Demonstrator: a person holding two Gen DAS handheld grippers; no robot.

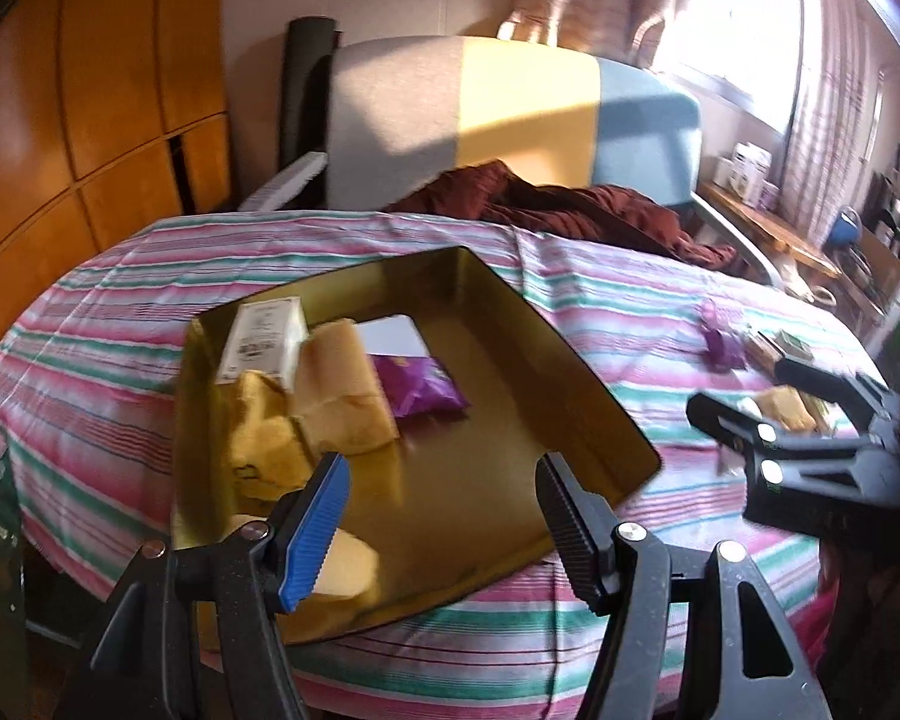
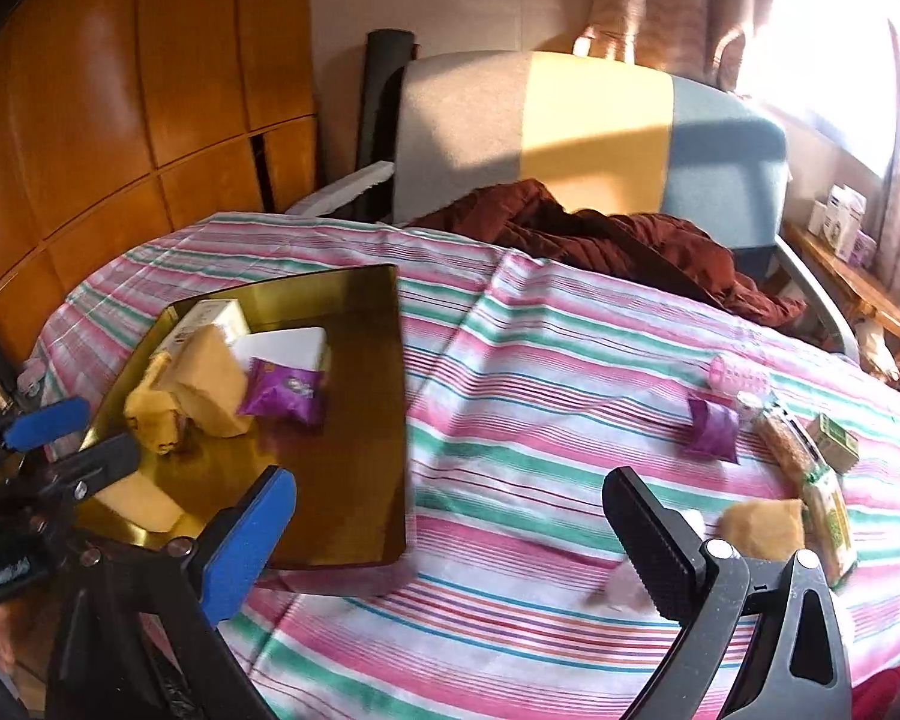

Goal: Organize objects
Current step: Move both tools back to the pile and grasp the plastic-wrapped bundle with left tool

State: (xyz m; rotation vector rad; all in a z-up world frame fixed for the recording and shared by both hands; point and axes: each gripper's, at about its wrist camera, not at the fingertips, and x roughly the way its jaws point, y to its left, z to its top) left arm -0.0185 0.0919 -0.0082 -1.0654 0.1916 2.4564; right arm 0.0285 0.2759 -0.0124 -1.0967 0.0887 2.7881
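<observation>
A gold metal tray (image 1: 498,456) (image 2: 354,480) lies on the striped cloth. It holds a white box (image 1: 264,339), tan packets (image 1: 342,387) (image 2: 207,381), a purple packet (image 1: 420,393) (image 2: 282,393) and a yellow item (image 1: 267,438). My left gripper (image 1: 441,480) is open and empty over the tray's near edge. My right gripper (image 2: 450,516) is open and empty above the cloth, right of the tray; it shows in the left wrist view (image 1: 744,396). Loose items lie to its right: a purple packet (image 2: 714,429), a pink item (image 2: 738,378), a tan packet (image 2: 762,525), a snack bar (image 2: 786,441) and green boxes (image 2: 834,441).
A dark red blanket (image 2: 600,234) is bunched at the far side. A grey, yellow and blue headboard (image 2: 594,132) stands behind it. Wooden cupboards (image 2: 120,120) are at the left. A wooden shelf (image 2: 858,282) with boxes is at the right under a bright window.
</observation>
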